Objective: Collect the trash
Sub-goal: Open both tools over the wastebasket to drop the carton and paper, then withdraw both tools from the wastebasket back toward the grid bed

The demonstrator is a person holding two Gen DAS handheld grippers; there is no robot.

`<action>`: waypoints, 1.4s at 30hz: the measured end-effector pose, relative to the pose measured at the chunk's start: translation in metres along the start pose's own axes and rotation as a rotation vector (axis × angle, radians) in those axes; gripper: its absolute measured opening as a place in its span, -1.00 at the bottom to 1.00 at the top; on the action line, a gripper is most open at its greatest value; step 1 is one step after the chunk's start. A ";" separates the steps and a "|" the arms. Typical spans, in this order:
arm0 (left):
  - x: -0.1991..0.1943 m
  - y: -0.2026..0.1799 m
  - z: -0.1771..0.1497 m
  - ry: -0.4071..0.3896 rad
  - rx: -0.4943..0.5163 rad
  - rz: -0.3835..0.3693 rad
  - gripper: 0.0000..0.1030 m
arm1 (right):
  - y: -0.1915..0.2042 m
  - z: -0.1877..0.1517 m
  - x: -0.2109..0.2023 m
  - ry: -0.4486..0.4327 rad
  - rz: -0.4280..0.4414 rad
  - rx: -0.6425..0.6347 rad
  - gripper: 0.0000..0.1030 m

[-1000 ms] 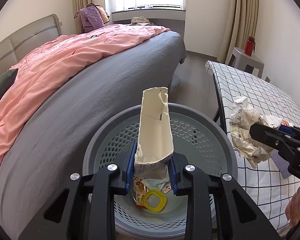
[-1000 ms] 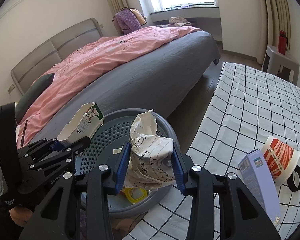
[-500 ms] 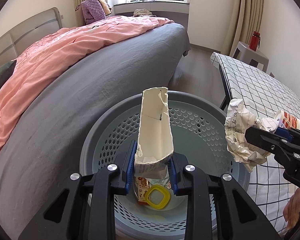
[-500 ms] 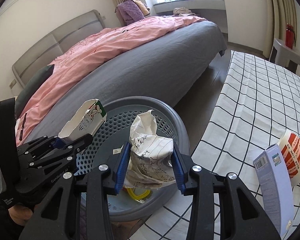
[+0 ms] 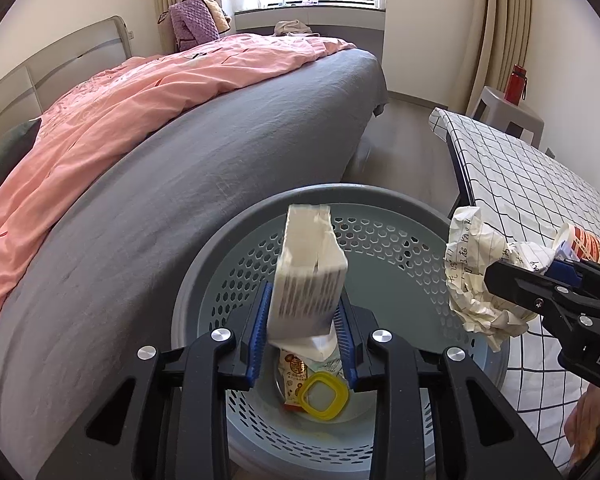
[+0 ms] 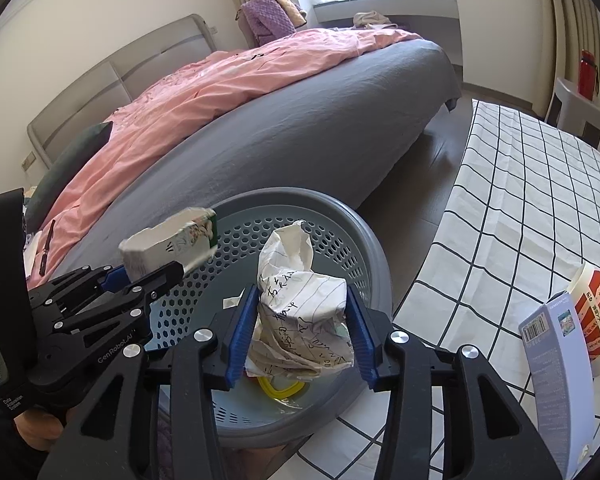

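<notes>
A grey perforated basket stands between the bed and the table. Above its inside, my left gripper has a white milk carton between its blue pads. The carton is tipped forward and blurred while the jaws are opening. My right gripper hovers over the basket's right rim with a crumpled sheet of written paper between its pads. Its jaws are opening too. A yellow ring lid and a snack wrapper lie on the basket floor.
A bed with a grey sheet and a pink duvet fills the left. On the right, a table in checked cloth carries a red-and-white tub and a pale blue box. A red bottle stands on a stool.
The carton has tipped forward between the left pads, which stand slightly wider. The right gripper's pads have spread a little around the paper. The right gripper sank slightly towards the basket.
</notes>
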State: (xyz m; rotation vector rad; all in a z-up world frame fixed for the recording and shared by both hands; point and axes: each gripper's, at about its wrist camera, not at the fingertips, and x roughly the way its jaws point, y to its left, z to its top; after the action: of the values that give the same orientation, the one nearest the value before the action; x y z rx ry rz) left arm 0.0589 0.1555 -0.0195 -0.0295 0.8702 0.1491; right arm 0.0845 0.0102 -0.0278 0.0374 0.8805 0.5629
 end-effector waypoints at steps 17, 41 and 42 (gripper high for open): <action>-0.005 0.009 0.001 -0.027 -0.038 0.040 0.26 | -0.001 0.001 -0.007 -0.030 -0.006 0.005 0.23; -0.012 0.005 -0.001 -0.054 -0.037 0.045 0.35 | -0.005 -0.007 -0.021 -0.045 -0.055 0.012 0.27; -0.013 0.005 -0.001 -0.056 -0.036 0.044 0.36 | -0.005 -0.008 -0.022 -0.047 -0.060 0.011 0.28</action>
State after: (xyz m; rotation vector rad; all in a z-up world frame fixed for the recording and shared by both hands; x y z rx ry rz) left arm 0.0495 0.1587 -0.0100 -0.0397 0.8130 0.2060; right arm 0.0702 -0.0064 -0.0186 0.0344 0.8366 0.4991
